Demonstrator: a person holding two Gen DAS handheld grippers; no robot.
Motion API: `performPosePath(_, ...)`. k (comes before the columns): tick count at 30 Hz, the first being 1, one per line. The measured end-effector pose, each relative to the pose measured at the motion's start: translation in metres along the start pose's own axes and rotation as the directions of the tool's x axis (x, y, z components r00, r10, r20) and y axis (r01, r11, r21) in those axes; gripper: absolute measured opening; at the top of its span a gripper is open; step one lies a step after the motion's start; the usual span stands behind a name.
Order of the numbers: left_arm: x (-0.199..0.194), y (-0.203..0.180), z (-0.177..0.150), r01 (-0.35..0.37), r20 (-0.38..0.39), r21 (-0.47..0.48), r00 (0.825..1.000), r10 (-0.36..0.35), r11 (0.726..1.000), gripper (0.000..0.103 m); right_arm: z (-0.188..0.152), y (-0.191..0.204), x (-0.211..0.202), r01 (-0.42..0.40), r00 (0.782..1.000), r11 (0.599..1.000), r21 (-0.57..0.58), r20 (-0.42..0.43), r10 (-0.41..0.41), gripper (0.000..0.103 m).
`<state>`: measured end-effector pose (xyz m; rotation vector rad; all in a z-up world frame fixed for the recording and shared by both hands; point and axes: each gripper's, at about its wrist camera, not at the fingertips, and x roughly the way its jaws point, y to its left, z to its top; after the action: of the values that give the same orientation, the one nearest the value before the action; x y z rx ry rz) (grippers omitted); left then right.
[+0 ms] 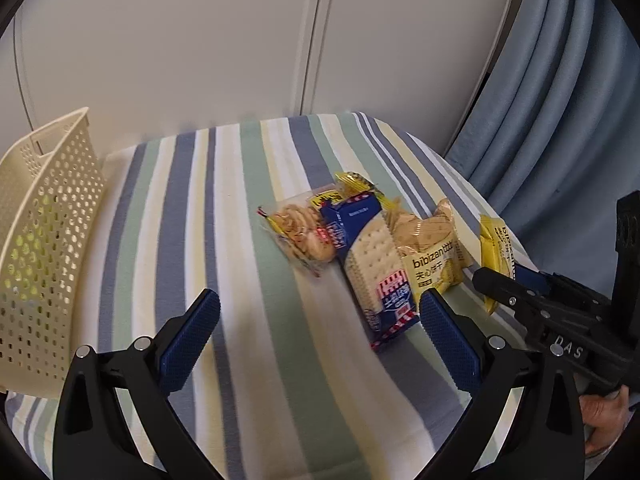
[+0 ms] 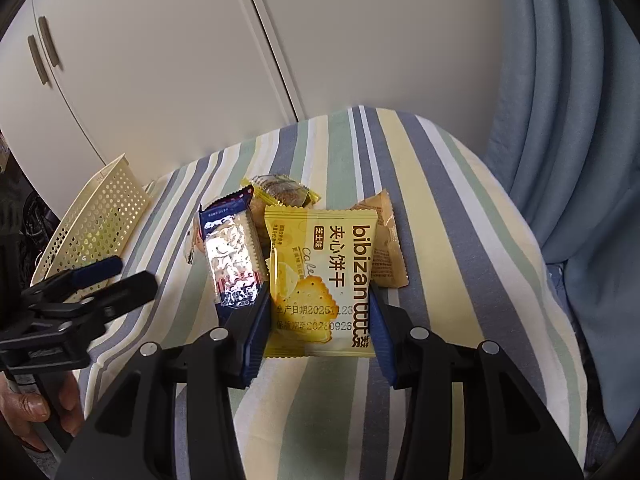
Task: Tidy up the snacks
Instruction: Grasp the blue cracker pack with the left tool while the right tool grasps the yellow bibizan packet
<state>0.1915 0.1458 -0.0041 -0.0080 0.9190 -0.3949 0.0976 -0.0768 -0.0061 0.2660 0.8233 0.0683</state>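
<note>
Barely begun: the cream perforated plastic basket looks empty; right tongs grip a yellow bibizan biscuit packet above the striped-cloth table, left tongs gape empty, other packets remain

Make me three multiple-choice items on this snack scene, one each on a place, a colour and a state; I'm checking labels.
1. Where is the cream basket?
A. left of the snack pile
B. right of it
C. on top of it

2. What colour is the bibizan packet between the right gripper fingers?
A. red
B. yellow
C. green

3. How is the left gripper?
A. shut on a packet
B. open, empty
C. out of view

Answers: 1 A, basket at the cloth's left edge; 2 B, yellow wrapper; 3 B, fingers wide apart.
</note>
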Motion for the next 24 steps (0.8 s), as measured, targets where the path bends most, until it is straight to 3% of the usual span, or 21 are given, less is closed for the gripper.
performPosePath(9,0.044,-0.026,0.013,-0.02,-0.065,-0.105,0.998,0.013,0.994,0.1,0.004,-0.019,-0.012,-0.028,0.999,0.999,0.046,0.042,0.026,0.045)
performPosePath(13,0.058,-0.03,0.017,-0.036,-0.097,-0.139,0.995,0.022,0.99,0.085,0.005,-0.023,-0.016,-0.041,0.998,0.997,0.065,0.059,0.037,0.045)
performPosePath(16,0.067,-0.029,0.02,-0.06,-0.116,-0.166,0.992,0.041,0.984,0.084,0.005,-0.025,-0.019,-0.061,0.996,0.995,0.079,0.069,0.055,0.045)
performPosePath(24,0.082,-0.037,0.026,-0.16,-0.144,-0.119,0.979,0.142,0.98,0.084,0.004,-0.025,-0.025,-0.077,0.994,0.993,0.089,0.087,0.069,0.045)
